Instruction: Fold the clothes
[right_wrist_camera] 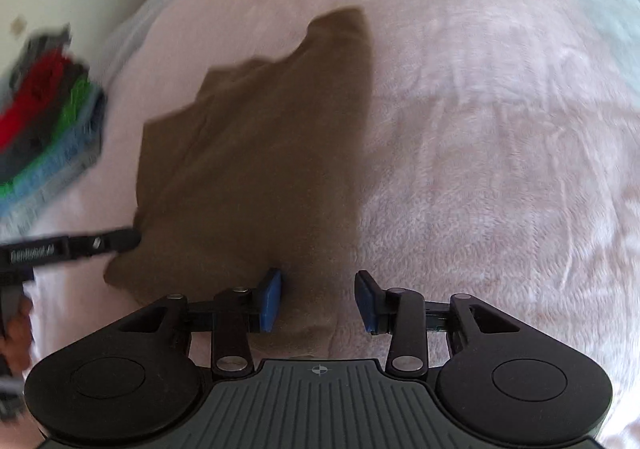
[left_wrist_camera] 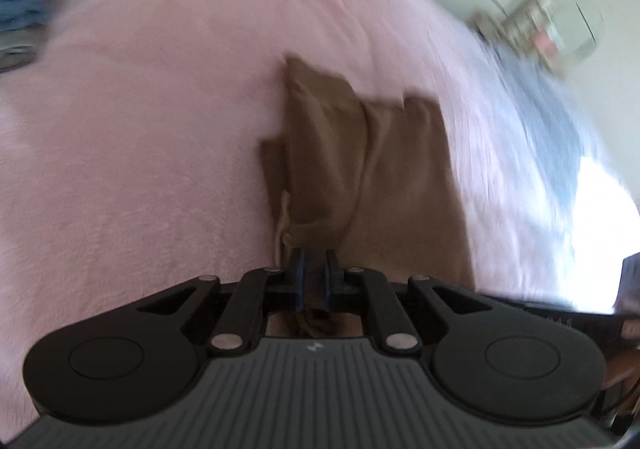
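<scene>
Two handheld grippers work a partly folded brown cloth garment (right_wrist_camera: 256,169) lying on a fluffy pink blanket (right_wrist_camera: 480,169). Left gripper (left_wrist_camera: 315,273) has its fingers nearly together, pinching the garment's near edge; right gripper (right_wrist_camera: 318,301) holds its blue-padded fingers apart over another edge, gripping nothing. Stacked colourful clothes (right_wrist_camera: 48,121) lie nearby.

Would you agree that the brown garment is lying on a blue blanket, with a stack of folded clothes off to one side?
Not quite: the blanket under the brown garment is pale pink, not blue, as the right wrist view shows. The rest holds: a stack of folded clothes in red, green, blue and grey sits off to the side, at the left of that view.
</scene>
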The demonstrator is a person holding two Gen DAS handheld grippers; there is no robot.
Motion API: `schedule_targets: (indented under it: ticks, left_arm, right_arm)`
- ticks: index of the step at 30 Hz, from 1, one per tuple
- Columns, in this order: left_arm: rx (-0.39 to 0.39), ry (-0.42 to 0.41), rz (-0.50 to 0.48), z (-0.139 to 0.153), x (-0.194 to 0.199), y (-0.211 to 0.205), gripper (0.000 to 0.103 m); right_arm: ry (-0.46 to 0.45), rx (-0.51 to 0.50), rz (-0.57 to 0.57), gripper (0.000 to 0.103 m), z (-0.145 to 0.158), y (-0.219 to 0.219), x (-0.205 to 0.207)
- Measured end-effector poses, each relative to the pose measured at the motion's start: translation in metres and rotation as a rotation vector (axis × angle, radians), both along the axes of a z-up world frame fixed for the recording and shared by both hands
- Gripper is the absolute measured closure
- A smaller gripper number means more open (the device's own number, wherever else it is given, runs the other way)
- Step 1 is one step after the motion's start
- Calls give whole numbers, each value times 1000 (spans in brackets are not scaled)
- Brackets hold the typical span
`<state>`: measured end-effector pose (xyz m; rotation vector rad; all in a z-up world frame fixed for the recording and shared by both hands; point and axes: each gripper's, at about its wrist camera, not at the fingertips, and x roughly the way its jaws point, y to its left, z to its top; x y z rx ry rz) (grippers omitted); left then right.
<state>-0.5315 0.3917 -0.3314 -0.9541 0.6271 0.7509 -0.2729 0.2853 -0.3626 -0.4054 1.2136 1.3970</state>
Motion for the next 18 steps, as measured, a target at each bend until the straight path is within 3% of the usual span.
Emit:
schedule_targets:
  ticks: [1,2,3,4,6,8,13,15,16,17,18]
  left_arm:
    - [-31,-35,56,4,-10,-5,89]
    - [-63,-70,112,7,-21,-9,88]
    - [-109,-119,177,9,-32,-15,83]
    - [-168,-181,249,7,-42,-24,78]
    - [-274,-293,383,0,-56,-45,61]
    - [-348,-361,451,-12,-55,-60,56]
    - [-362,-432,545,-47,-25,-68,50]
    - [-359,-429,598,-64,-18,-65,51]
    - [-362,-434,626,-72,-18,-65,53]
    - [-372,-458,647,-77,-19,-65,58]
    - [-379,-483,656,-81,-21,-65,74]
  right_arm:
    - [49,2,-26,63,2,-2,6]
    - [100,0,-61,54,2,-5,13]
    - [152,-1,-95,35,2,-8,20]
    - [204,0,-126,28,0,-13,25]
    - [305,-2,-184,28,-5,-20,36]
    - [394,-20,-218,28,-16,-23,42]
    - [539,-36,-314,29,-48,-14,51]
    - [581,-27,-337,34,-58,-8,55]
    - [599,-27,-346,48,-62,-5,57]
    - [608,-31,-350,52,-65,-3,57]
    - [603,-42,-349,61,-68,0,56]
